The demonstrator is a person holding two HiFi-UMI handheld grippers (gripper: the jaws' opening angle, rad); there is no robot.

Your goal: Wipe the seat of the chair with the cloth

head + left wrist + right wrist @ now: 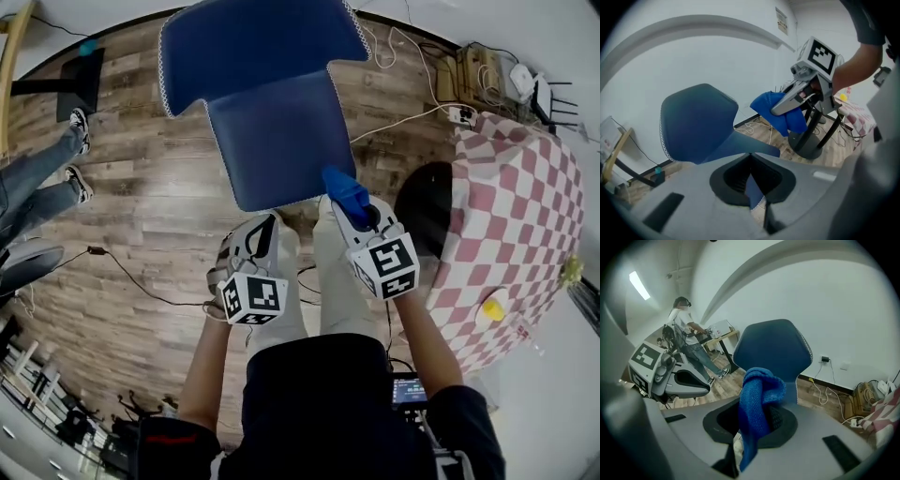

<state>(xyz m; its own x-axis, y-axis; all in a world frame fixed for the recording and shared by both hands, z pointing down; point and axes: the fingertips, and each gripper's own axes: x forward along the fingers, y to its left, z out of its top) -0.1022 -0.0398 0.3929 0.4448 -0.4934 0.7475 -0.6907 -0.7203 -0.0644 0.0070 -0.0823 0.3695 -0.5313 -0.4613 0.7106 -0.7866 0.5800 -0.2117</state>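
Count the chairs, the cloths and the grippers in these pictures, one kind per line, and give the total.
Chair: 1, blue
Cloth: 1, blue, held in the right gripper
Grippers: 2, the left gripper and the right gripper
Total: 4

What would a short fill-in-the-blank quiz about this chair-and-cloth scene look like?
1. The cloth pinched in the right gripper is ____ in colour.
2. The left gripper is shut and holds ____.
3. The chair stands on a ____ floor.

Missing words: blue; nothing; wooden.
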